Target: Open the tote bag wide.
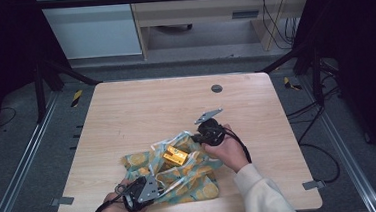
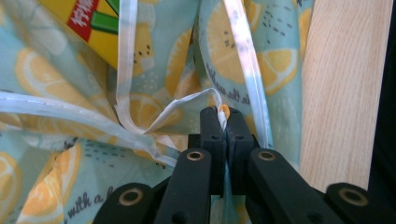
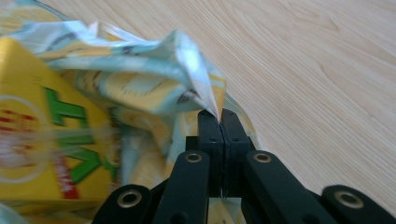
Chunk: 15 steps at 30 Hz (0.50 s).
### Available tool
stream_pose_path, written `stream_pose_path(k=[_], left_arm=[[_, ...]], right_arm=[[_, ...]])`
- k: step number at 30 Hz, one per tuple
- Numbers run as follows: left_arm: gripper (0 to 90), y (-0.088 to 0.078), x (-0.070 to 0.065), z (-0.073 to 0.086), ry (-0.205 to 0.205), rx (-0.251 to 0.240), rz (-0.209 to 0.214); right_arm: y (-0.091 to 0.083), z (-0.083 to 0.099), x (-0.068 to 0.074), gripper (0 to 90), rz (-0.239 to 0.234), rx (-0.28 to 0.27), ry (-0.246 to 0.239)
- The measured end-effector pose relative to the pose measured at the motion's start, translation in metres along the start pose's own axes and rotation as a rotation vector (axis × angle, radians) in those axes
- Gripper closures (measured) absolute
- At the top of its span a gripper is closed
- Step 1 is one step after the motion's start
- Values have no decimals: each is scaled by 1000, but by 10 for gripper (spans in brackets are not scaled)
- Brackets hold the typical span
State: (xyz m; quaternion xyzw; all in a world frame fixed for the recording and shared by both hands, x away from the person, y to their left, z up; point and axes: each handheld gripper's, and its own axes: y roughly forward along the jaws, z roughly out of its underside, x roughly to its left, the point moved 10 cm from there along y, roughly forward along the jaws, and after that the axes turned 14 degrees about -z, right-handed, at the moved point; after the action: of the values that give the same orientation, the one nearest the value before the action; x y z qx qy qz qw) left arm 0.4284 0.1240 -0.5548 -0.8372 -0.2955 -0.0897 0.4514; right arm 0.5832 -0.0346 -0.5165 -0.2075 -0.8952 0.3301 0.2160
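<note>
Broadly, the wooden worktop (image 1: pixel 141 109) carries a lemon-print cloth (image 1: pixel 201 177) crumpled at its near middle, with a yellow carton (image 1: pixel 175 156) resting on top of it, partly uncovered. The left tongs (image 2: pixel 223 113) are closed tight on a white-hemmed edge at the cloth's near left; the right tongs (image 3: pixel 219 115) are clamped on a peaked fold at its far right. Judging by this, both grips are made, and drawing the cloth over or off the carton remains to do.

Lemon-print cloth (image 2: pixel 56 196): "with a"; other lettering illegible.
</note>
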Motion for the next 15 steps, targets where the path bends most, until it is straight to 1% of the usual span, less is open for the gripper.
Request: stream_pose_path(k=[3,4,5,8,10,12,13,15], left_arm=[[889,0,2,5,5,18,2],[889,-1,10,8,17,33,-53],[889,-1,12,9,11,36,-56],[891,-3,18,13,-5,45,-75],[892,-3,21,15,-18,47,-76],[893,-3,22,16,-20,46,-80],[893,-3,24,16,-15,48,-84],[893,-3,25,16,-14,49,-93]], right_arm=[[-1,6,-10,898,10,16,24],[0,7,-13,898,13,12,30],[-1,10,-16,898,21,20,37],[-4,13,-23,899,33,20,46],[-6,14,-26,899,36,9,53],[-9,15,-30,900,45,10,47],[-9,15,-30,900,48,9,56],[-10,16,-32,900,59,16,45]])
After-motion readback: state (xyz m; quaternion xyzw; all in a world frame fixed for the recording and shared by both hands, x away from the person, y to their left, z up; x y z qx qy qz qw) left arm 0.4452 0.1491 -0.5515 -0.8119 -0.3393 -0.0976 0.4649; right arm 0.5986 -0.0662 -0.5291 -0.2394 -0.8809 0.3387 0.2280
